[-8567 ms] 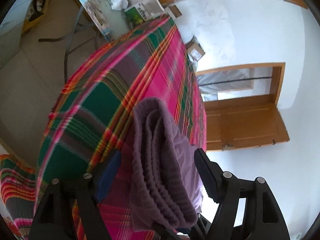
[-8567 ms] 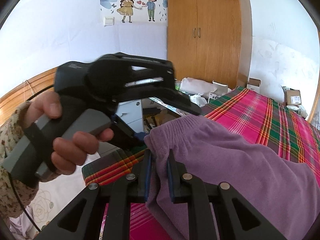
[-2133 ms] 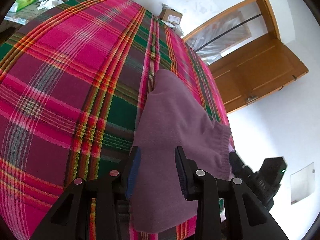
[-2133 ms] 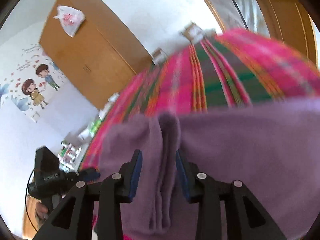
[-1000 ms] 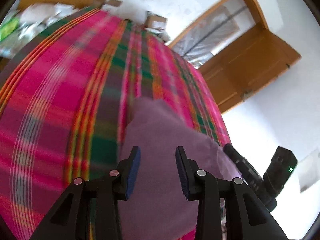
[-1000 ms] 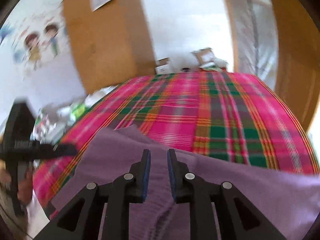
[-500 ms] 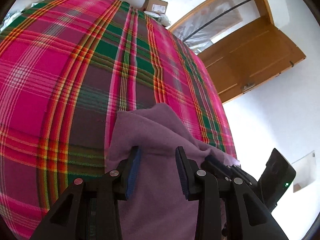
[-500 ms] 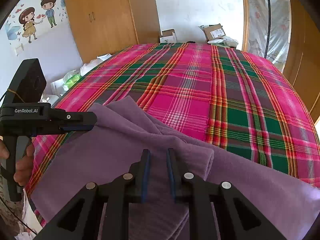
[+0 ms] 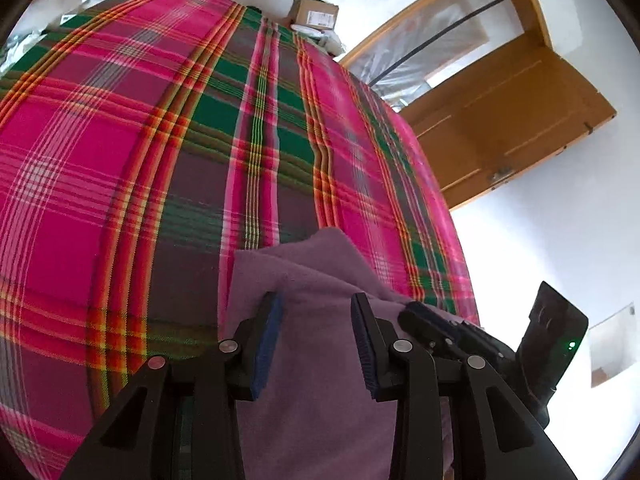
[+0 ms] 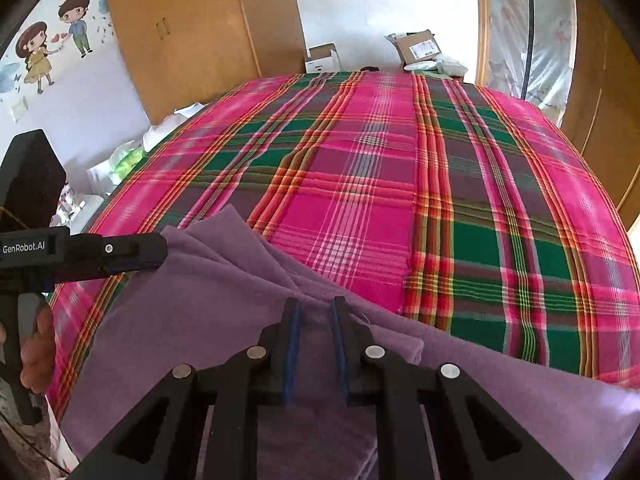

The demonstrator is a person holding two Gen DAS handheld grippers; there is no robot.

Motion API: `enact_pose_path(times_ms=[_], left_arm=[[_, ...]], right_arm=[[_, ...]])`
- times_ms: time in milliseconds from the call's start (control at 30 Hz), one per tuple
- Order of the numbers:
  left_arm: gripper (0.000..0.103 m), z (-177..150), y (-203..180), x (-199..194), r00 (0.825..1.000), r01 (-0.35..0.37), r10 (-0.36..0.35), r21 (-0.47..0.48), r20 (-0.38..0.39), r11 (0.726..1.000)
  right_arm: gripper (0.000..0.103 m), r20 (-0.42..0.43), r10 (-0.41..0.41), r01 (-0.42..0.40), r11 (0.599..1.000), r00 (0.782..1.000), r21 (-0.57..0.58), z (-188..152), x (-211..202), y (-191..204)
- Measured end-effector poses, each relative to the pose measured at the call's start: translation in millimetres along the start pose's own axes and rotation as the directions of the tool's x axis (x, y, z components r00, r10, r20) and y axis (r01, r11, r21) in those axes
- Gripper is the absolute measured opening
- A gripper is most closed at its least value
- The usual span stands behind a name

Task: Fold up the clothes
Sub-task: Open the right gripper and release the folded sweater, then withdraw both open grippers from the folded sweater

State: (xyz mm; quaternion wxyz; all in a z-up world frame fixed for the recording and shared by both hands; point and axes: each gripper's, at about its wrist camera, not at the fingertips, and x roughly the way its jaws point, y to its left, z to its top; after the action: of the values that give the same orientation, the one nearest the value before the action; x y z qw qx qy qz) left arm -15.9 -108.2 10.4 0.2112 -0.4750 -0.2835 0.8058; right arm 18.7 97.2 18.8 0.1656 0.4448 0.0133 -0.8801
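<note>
A soft purple garment (image 10: 224, 320) lies on the plaid bedspread's (image 10: 400, 184) near edge. The left gripper (image 9: 316, 300) stands half-open over it; the right gripper (image 10: 314, 308) is closing on a fold. Limp and light, it seems best pinched at corners.

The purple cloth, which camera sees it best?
The right wrist view. There the purple cloth spreads wide across the plaid bed, with its folded layers and edges showing. The left wrist view shows only a narrow part of the cloth, running between the left gripper fingers, much of it hidden behind them.
</note>
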Motion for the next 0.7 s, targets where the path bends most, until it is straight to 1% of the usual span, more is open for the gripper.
enact_pose_path(times_ms=[100, 200, 233, 300, 400, 500, 600, 700], left_arm=[[0.037, -1, 0, -1, 1.0, -0.004, 0.004, -0.002, -0.01, 1.0], [0.037, -2, -6, -12, 1.0, -0.018, 0.018, -0.007, 0.011, 1.0], [0.037, -5, -8, -16, 1.0, -0.024, 0.024, -0.002, 0.02, 1.0], [0.037, -12, -12, -23, 0.999, -0.022, 0.022, 0.001, 0.024, 1.0], [0.038, -28, -13, -32, 1.0, -0.025, 0.025, -0.001, 0.017, 1.0], [0.038, -45, -11, -43, 0.999, -0.042, 0.042, -0.004, 0.024, 0.999], [0.038, -59, -6, -50, 0.998, -0.057, 0.057, -0.01, 0.02, 0.998], [0.038, -70, -2, -54, 0.998, -0.057, 0.057, -0.028, 0.021, 0.998]], right_arm=[[0.015, 0.006, -0.007, 0.007, 1.0, 1.0, -0.013, -2, -5, 3], [0.015, 0.055, 0.002, 0.0, 0.999, 0.998, -0.032, -5, -23, 8], [0.015, 0.082, 0.018, -0.014, 0.999, 0.996, -0.052, -9, -33, 12], [0.015, 0.108, 0.052, -0.043, 0.995, 0.993, -0.086, -20, -49, 20], [0.015, 0.108, 0.107, -0.094, 0.989, 0.988, -0.117, -39, -61, 31], [0.015, 0.135, 0.136, -0.116, 0.982, 0.981, -0.15, -63, -76, 40], [0.015, 0.161, 0.106, -0.072, 0.976, 0.981, -0.207, -88, -82, 53], [0.015, 0.146, 0.071, -0.036, 0.972, 0.987, -0.231, -108, -75, 61]])
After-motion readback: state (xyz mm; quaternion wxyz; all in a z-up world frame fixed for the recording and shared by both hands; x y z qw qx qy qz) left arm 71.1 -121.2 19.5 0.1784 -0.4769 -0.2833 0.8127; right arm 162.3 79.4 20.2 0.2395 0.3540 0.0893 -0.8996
